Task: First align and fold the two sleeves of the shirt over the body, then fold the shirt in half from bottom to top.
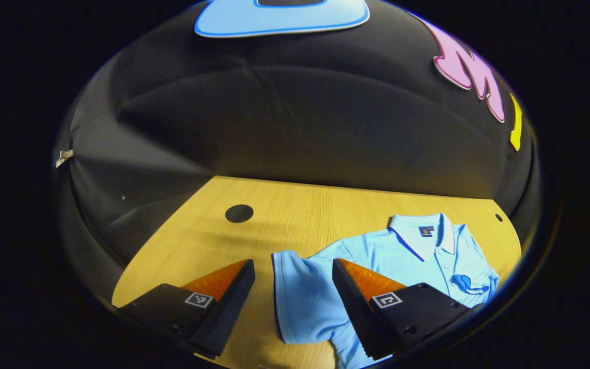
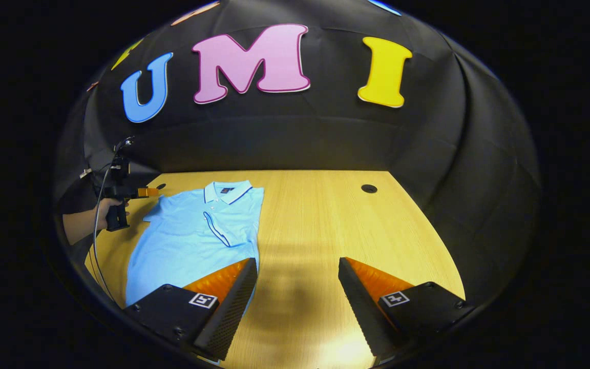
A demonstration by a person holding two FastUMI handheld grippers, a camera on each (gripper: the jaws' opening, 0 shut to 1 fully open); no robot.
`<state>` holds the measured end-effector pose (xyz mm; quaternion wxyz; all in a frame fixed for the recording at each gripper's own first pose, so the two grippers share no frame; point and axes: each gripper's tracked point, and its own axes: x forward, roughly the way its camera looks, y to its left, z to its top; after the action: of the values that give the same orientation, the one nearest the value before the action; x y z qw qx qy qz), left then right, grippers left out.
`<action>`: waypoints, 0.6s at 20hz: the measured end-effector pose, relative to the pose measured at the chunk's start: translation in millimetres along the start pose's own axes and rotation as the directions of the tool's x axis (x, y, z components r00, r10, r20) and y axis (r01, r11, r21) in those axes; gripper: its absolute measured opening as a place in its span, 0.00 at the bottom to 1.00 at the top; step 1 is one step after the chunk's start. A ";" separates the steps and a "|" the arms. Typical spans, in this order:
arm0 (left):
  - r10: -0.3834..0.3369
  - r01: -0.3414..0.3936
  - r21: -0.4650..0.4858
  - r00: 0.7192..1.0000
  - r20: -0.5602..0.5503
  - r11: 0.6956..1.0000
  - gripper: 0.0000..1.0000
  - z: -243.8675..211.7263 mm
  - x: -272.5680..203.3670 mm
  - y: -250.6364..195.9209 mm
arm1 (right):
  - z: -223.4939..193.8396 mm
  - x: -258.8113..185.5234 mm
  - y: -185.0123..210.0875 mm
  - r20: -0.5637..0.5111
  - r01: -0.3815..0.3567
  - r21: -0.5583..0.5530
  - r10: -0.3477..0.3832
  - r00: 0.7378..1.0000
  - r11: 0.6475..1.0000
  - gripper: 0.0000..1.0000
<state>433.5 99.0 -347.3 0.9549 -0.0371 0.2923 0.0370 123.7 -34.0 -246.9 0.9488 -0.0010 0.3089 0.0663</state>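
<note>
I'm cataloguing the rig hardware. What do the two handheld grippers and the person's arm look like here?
Each gripper, left gripper and right gripper, has two wedge-shaped fingers on black blocks, each carrying a square black-and-white marker. In the right gripper view the left gripper shows farther off with a black pistol handle, a dark trailing cable, and a bare forearm.

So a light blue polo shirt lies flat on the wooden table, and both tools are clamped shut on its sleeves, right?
Not quite. The shirt does lie flat on the table, but both tools are open and hold nothing. The left gripper view shows the left tool open above a sleeve; the right gripper view shows the right tool open too.
</note>
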 end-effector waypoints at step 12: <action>-0.009 0.017 0.075 0.994 -0.113 0.997 0.68 -25.3 43.1 -2.5 | -16.5 -11.1 -24.1 -0.012 0.054 0.043 -0.054 0.998 0.998 0.99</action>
<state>455.3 96.3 -392.2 0.9378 -0.0050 0.3468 0.0175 108.2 -60.0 -254.7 0.9483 0.0108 0.3154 0.0339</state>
